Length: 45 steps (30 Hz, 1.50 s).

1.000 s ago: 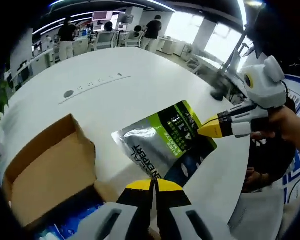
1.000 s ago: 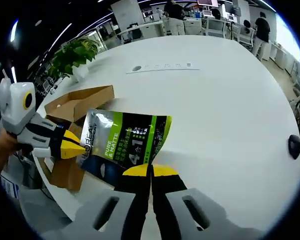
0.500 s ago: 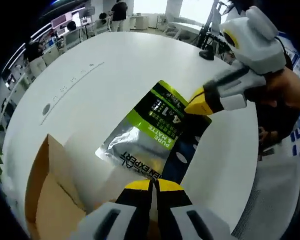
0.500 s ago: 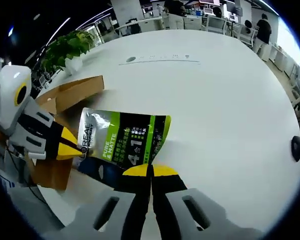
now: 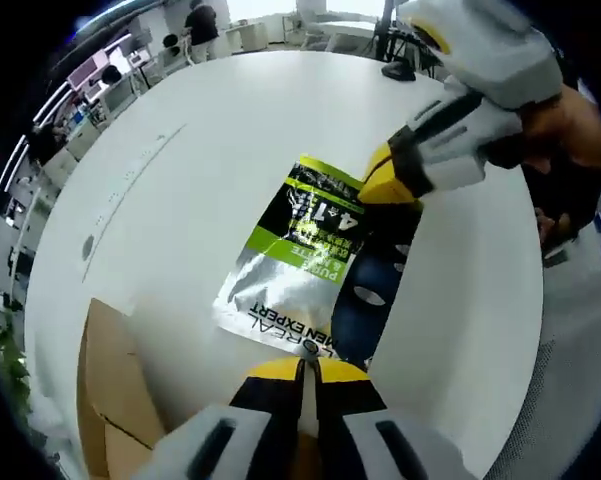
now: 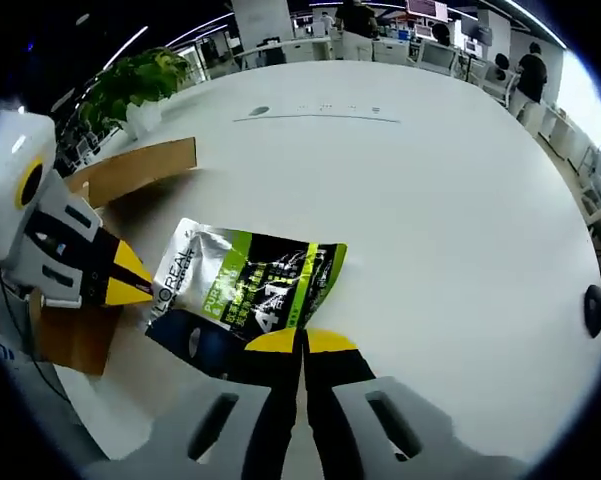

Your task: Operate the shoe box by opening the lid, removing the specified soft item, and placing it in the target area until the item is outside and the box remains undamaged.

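Right gripper view, L to R: left gripper (image 6: 140,290) tips at pouch's silver end; whether it grips, cannot tell. Cardboard shoe box (image 6: 130,170) behind it, near table edge. Green/silver/black pouch (image 6: 245,295) lies outside box on white table (image 6: 430,220). Right gripper (image 6: 302,343) jaws clenched on pouch's near edge.

Left gripper view: left gripper (image 5: 305,372) jaws together at pouch (image 5: 300,260) edge; box (image 5: 110,400) at left.
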{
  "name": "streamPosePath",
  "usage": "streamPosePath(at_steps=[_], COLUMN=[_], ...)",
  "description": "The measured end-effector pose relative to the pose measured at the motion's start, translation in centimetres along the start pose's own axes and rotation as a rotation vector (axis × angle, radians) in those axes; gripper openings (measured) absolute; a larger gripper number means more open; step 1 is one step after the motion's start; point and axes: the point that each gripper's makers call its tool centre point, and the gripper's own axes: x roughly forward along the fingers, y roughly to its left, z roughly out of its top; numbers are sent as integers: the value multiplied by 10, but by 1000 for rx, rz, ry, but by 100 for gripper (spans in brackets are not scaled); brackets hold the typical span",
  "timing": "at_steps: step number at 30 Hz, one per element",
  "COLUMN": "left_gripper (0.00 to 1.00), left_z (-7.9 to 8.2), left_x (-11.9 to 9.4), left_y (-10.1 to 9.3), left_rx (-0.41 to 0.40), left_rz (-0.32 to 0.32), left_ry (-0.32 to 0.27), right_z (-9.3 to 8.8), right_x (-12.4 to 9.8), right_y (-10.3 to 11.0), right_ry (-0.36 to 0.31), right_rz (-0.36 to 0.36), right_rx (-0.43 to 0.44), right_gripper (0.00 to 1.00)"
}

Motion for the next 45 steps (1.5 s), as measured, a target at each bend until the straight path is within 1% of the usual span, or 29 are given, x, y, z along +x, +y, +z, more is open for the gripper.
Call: streamPosePath(at_steps=[5, 8, 10, 13, 15, 17, 20, 21, 22, 23, 25, 28, 30, 36, 40, 41, 45], left_gripper=[5, 6, 9, 18, 19, 19, 22, 23, 24, 25, 27, 28, 29, 31, 31, 31, 31], left_z=[0, 0, 1, 4, 4, 6, 9, 12, 15, 15, 17, 13, 13, 11, 7, 4, -8], left_x=[-1, -3, -6, -11, -14, -20, -28, -31, -33, -36, -42, -49, -55, -71, -83, -90, -102], left_y=[1, -1, -2, -3, -3, -4, -5, -7, -11, -14, -14, -13, -14, -13, -9, -7, 0], left_rx=[-2, 21, 35, 21, 19, 11, -21, -45, -83, -139, -194, -187, -187, -240, -250, -260, -279], left_rz=[2, 15, 22, 22, 28, 27, 19, 1, -29, -56, -78, -74, -76, -91, -75, -64, -38], left_ry=[-12, -16, -30, -59, -69, -89, -132, -163, -191, -207, -234, -242, -258, -308, -333, -345, -361], right_z=[1, 0, 0, -3, -4, -5, -6, -5, -4, -3, -3, -1, 1, 10, 15, 16, 21], right_x=[2, 3, 3, 3, 1, -2, -7, -11, -13, -16, -22, -31, -38, -54, -68, -70, -81], right_y=[-2, -3, -4, -6, -6, -8, -8, -6, -5, -4, -1, 4, 8, 18, 29, 31, 46], right_ry=[-12, -15, -21, -15, -15, -15, -7, -12, -20, -22, -28, -40, -55, -92, -109, -112, -128], right_rz=[-7, -14, -17, -18, -20, -37, -38, -33, -30, -28, -28, -15, -7, 12, 31, 37, 67], right_rx=[8, 12, 6, -40, -82, -112, -112, -108, -107, -109, -126, -135, -144, -166, -190, -193, -218], right_gripper=[0, 0, 1, 5, 7, 10, 17, 20, 22, 24, 25, 27, 28, 29, 30, 30, 31])
